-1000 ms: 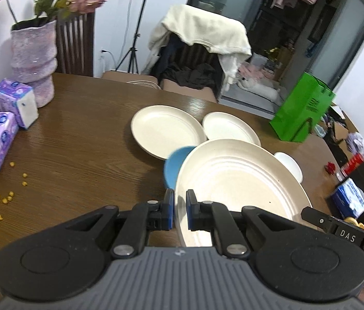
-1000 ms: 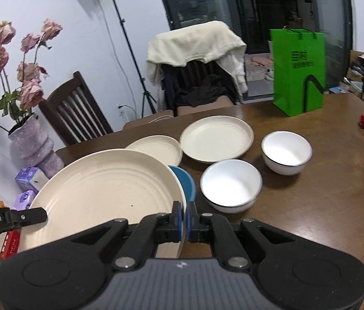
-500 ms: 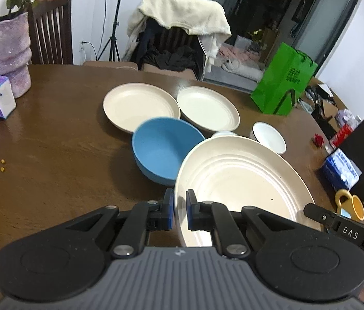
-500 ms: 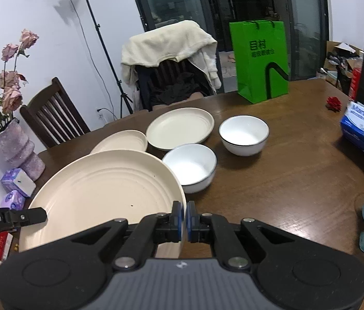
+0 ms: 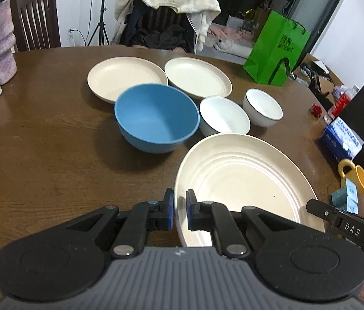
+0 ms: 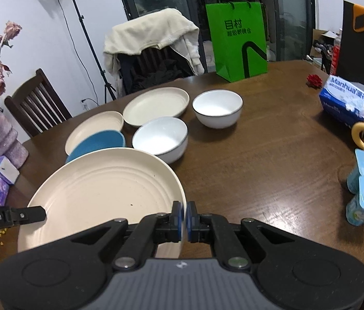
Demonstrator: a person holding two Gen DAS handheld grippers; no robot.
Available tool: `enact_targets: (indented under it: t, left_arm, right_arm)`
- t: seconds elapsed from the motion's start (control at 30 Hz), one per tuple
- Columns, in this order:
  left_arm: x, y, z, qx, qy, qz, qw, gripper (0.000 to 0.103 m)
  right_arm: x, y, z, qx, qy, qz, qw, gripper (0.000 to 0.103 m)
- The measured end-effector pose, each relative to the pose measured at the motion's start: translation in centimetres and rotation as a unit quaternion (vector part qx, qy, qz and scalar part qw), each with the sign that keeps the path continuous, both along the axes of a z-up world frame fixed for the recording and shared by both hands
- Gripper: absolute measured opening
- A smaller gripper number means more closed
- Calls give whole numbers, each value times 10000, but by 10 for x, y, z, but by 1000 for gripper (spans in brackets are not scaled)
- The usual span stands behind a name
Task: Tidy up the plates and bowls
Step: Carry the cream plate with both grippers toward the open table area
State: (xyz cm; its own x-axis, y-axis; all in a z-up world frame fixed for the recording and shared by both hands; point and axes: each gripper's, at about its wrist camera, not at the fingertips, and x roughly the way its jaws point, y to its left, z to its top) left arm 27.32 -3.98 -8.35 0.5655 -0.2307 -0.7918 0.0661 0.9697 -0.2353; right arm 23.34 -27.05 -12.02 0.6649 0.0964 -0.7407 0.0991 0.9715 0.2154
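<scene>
A large cream plate point(image 5: 244, 180) with concentric ridges is held above the wooden table, its left rim clamped between the jaws of the left gripper point(image 5: 179, 210) and its right rim point(image 6: 182, 206) between those of the right gripper point(image 6: 185, 218). Just beyond the left jaws a deep blue bowl point(image 5: 156, 121) is seen upright, with two white dark-rimmed bowls point(image 5: 224, 118) point(image 5: 262, 107) beside it. Farther ahead, two smaller cream plates point(image 5: 127, 77) point(image 5: 197, 76) lie flat, side by side.
</scene>
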Motion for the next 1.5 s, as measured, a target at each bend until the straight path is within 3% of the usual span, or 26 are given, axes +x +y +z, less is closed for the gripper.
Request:
enact_targets:
  t: [0.8, 1.5]
  left_arm:
    - [-5, -29, -71, 255, 543, -459, 9971, 10]
    - [-7, -33, -108, 422, 718, -488, 9953, 10]
  right_arm:
    - [-23, -28, -73, -14, 512, -307, 9982, 5]
    - [-25, -24, -116, -149, 648, -247, 9975, 6]
